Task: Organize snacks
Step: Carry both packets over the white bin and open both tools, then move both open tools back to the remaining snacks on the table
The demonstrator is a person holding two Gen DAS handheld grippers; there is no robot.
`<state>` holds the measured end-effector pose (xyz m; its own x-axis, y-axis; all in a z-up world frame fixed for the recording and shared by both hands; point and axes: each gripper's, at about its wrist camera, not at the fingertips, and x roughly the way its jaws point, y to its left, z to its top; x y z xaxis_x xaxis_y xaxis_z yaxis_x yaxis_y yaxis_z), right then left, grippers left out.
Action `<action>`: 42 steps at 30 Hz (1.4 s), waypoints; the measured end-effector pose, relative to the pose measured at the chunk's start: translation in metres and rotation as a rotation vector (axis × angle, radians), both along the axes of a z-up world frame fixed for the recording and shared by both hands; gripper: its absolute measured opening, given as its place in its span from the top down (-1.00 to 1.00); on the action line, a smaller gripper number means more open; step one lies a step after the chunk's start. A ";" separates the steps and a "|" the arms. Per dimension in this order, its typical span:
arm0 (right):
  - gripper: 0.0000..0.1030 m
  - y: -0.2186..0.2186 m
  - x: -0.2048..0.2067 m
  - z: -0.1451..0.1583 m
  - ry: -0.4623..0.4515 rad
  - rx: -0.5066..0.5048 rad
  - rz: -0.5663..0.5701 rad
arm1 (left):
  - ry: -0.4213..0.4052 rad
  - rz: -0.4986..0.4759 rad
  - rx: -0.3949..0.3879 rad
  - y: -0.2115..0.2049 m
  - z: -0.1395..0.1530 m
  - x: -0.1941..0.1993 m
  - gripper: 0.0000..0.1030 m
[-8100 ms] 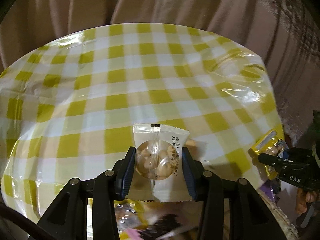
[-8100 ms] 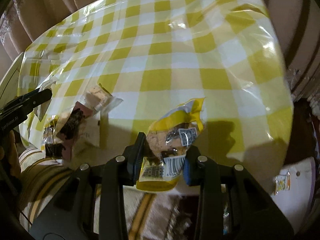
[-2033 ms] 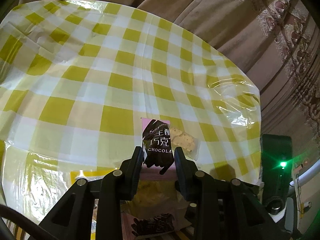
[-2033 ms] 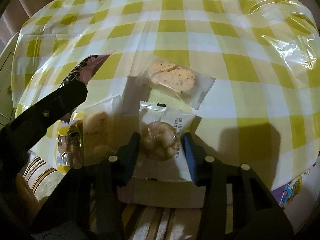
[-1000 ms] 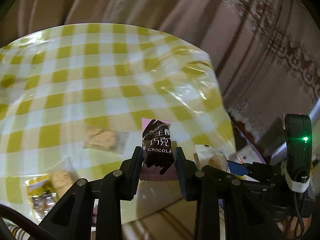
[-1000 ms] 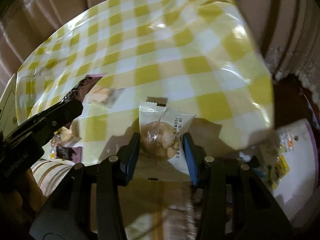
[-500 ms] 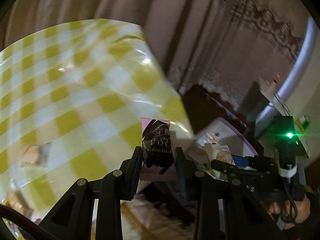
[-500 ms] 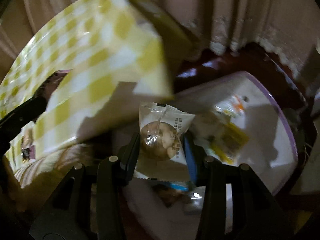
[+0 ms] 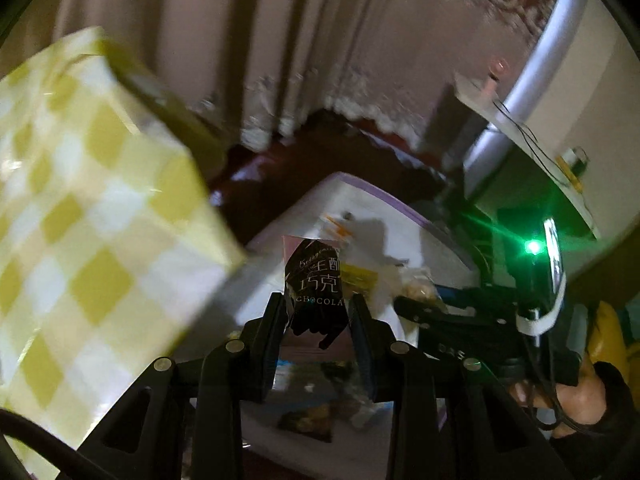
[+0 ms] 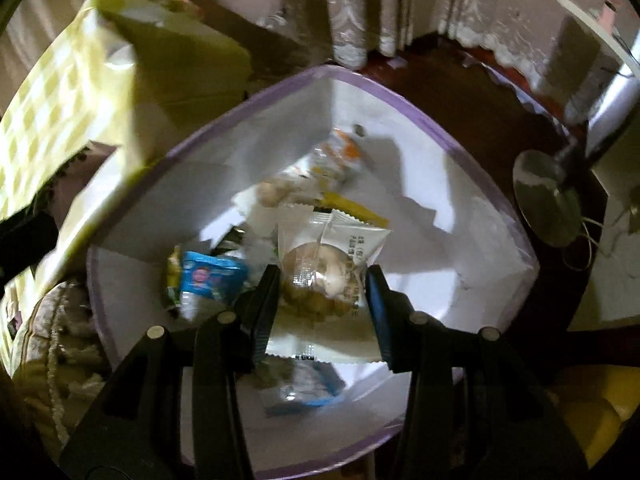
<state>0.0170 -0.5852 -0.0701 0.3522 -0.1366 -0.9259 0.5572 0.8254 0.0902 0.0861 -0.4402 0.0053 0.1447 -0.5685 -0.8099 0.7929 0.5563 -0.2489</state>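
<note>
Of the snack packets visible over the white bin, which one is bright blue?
The blue packet lying inside the white bin, left of the right gripper. That gripper's held packet is white and clear.

Materials and finish, both wrist views

Left gripper (image 9: pixel 316 310): matt black plastic fingers (image 9: pixel 269 322) with round metal bolt heads, clamped on a chocolate packet (image 9: pixel 316 288) of glossy dark film with a pink border. Right gripper (image 10: pixel 322 284): same matt black plastic, blue pads, closed on a biscuit packet (image 10: pixel 332 264) of white film with a clear shiny window. Below and ahead of both, a bin (image 10: pixel 472 160): smooth white plastic-looking walls, lilac rim, faint sheen. Inside it, a crinkly blue wrapper (image 10: pixel 208 276), glossy. Left of the grippers, a checked tablecloth (image 9: pixel 80 208): yellow-and-white, slick, vinyl-like gloss. Beyond, curtains (image 9: pixel 312 40): soft matt cloth with a lace hem. Floor (image 10: pixel 472 96): dark polished wood, reflective.
</note>
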 end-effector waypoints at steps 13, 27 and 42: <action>-0.16 -0.042 -0.025 -0.002 -0.011 0.029 -0.099 | 0.191 -0.128 0.066 -0.035 -0.032 -0.017 0.10; -0.17 -0.038 -0.014 0.020 -0.057 0.005 -0.091 | 0.153 0.039 -0.019 0.011 -0.005 0.008 0.09; -0.17 0.050 0.045 0.046 -0.123 0.004 0.114 | 0.110 0.272 -0.086 0.103 0.011 0.035 0.08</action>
